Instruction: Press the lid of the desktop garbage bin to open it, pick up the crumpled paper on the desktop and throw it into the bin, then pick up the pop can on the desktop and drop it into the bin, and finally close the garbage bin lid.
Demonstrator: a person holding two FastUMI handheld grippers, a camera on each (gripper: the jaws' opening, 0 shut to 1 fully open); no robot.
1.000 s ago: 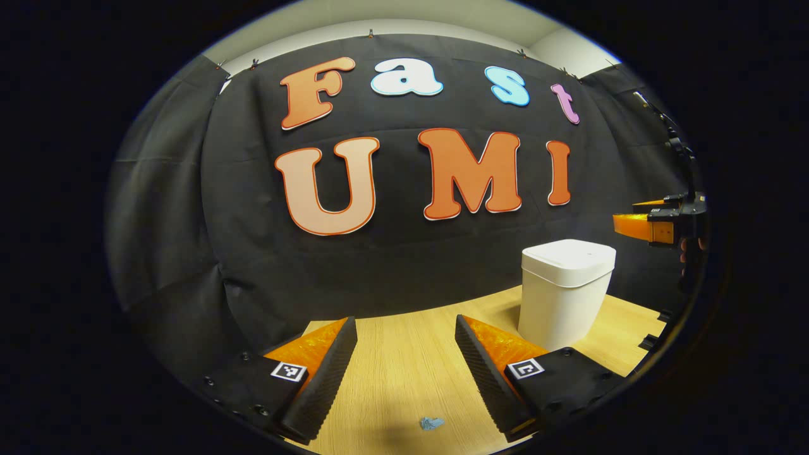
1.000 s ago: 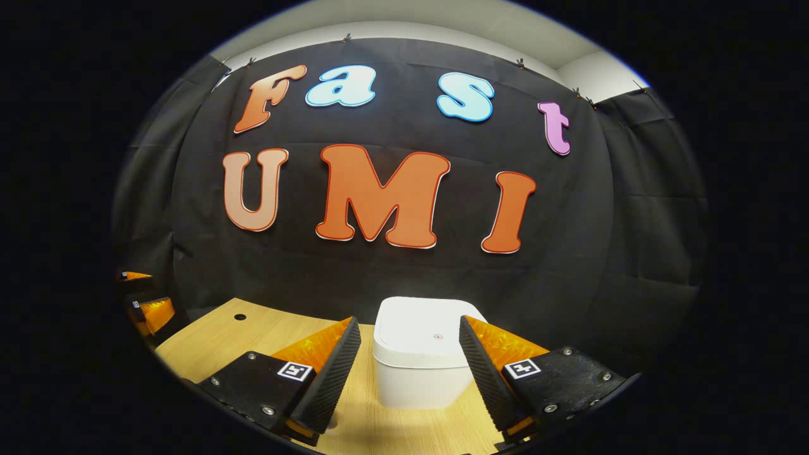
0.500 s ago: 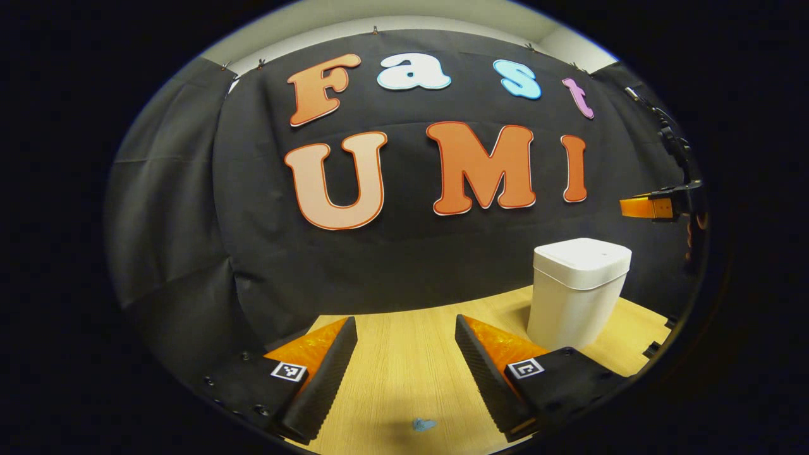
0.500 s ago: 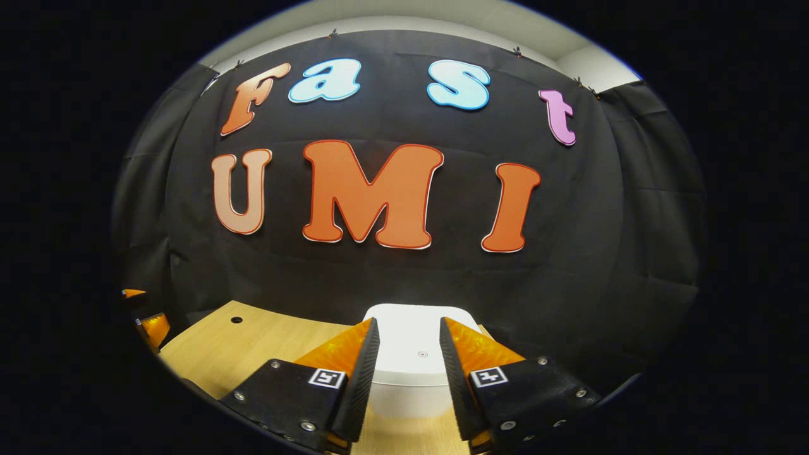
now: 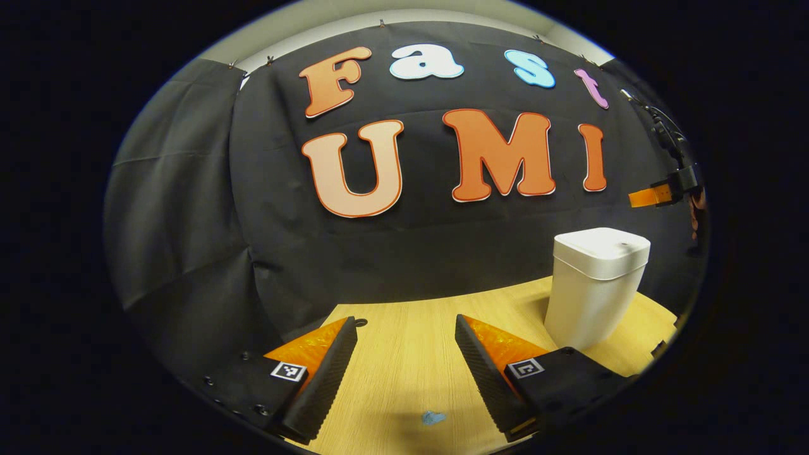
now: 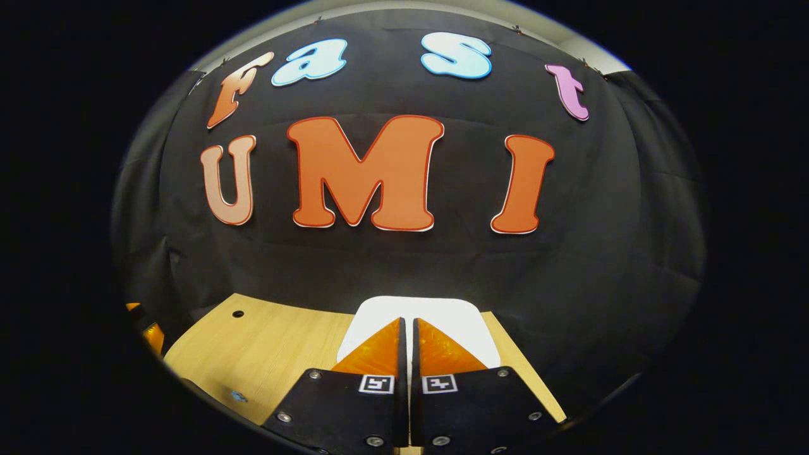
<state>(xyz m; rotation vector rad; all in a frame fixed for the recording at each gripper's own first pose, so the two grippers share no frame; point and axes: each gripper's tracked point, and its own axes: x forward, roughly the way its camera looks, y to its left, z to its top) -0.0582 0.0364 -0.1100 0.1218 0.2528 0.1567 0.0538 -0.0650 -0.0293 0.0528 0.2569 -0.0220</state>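
The fingers of the right gripper [image 6: 407, 341] are now pressed together, with only a thin line between them, and they hold nothing. One second ago they stood wide apart on both sides of the bin; half a second ago they were half closed. In the right gripper view their joined tips lie over the white lid [image 6: 442, 316] of the garbage bin [image 6: 373, 316], and the lid looks larger than before, so this gripper has come closer and higher above the bin. I judge that the closed tips will serve as one point to push the lid down and release it. Whether they already touch the lid I cannot tell.

In the left gripper view the right gripper shows as a small shape above and to the right of the bin [image 5: 594, 291], higher than one second ago. The lid [image 5: 602, 245] there lies flat and shut, so the first step is not yet done.

The fingers of the left gripper [image 5: 404, 363] stay wide apart and empty, low over the wooden counter [image 5: 404, 328], well to the left of the bin. A small blue scrap [image 5: 433, 418] lies on the counter between them; what it is I cannot tell. The crumpled paper and the pop can wait for a later step.
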